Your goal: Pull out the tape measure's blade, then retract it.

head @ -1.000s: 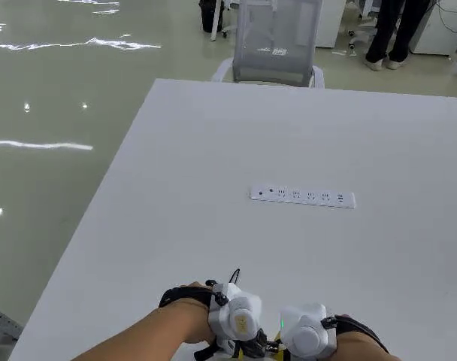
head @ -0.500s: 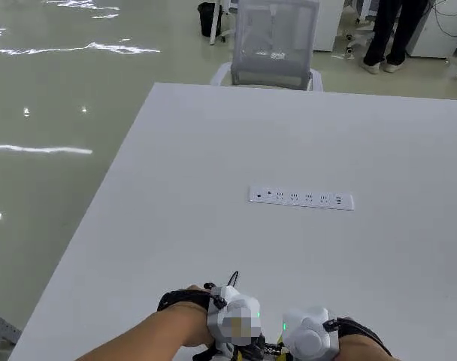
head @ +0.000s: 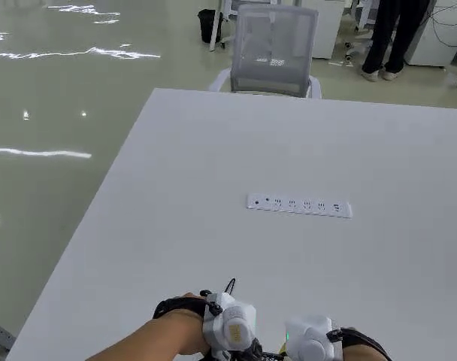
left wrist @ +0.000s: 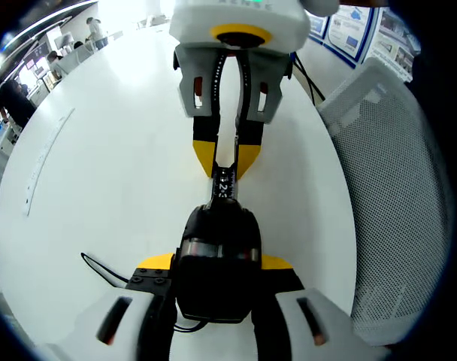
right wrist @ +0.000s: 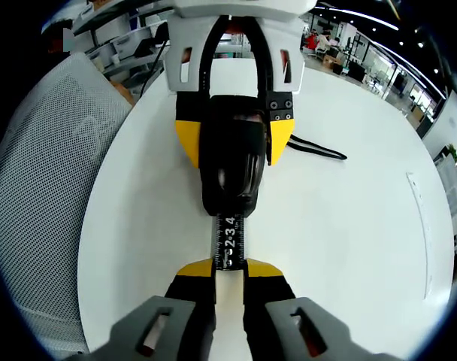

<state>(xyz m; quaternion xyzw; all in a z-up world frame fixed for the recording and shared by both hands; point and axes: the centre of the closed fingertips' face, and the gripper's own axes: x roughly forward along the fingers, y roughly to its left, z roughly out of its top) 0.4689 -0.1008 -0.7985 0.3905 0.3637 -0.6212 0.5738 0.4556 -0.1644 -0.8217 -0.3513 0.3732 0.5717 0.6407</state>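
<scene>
Holding tape measure, blade near table edge.

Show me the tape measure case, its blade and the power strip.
tape measure case [left wrist: 217,259]: left gripper view, top of the black housing.
blade [right wrist: 228,241]: right gripper view, on the printed numbers.
power strip [head: 299,205]: head view, middle of its socket face.

This is looking like an open-plan office or lab: a grey mesh office chair is standing at a white worktable carrying a power strip, and glossy floor is reflecting lights.
</scene>
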